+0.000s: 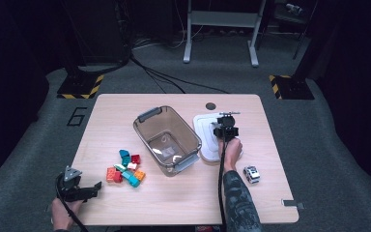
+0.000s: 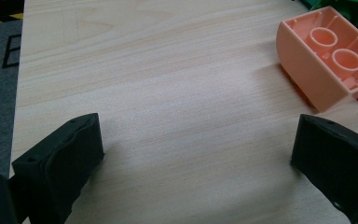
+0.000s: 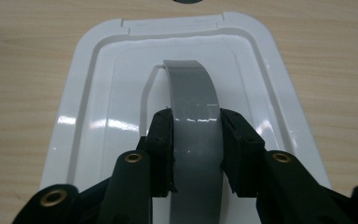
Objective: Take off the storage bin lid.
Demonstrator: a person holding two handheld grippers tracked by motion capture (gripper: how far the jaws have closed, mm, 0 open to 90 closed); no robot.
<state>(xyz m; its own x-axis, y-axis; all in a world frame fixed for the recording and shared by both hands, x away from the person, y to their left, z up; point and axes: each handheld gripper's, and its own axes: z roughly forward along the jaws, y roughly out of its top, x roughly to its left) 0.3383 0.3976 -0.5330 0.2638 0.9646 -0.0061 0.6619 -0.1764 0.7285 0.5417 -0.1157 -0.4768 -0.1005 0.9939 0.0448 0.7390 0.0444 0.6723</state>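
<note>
Right gripper [image 3: 196, 149]: closing its two black jaws on the grey handle [image 3: 193, 116] of the white lid [image 3: 93, 93], pads pressing on either side of the strap; the jaws are standing narrow, only as wide as that handle.
White lid: lying flat on the wooden table [image 1: 183, 193], directly under the right gripper [image 1: 226, 131], its rounded rim spreading out to both sides of the jaws and ahead of them.
Grey handle: arching up from the middle of the lid and running straight between the right jaws, its far end dipping into the lid just ahead of the fingertips.
Left gripper [image 2: 196, 154]: gaping wide, nothing between the jaws but bare wood; in the high view, the left gripper [image 1: 79, 189] is sitting low near the table's near edge.
Peach brick [image 2: 321, 60]: lying tipped over, hollow underside showing, ahead of the left gripper and off beyond its right jaw, not touching it.
Brick pile [image 1: 125, 166]: red, teal, orange and white pieces, clustering ahead of the left gripper, between it and the bin.
Clear bin [image 1: 145, 126]: standing open just to the left of the right gripper, beside the lid.
Toy car [image 1: 251, 174]: parked behind the right gripper, beside the person's forearm.
</note>
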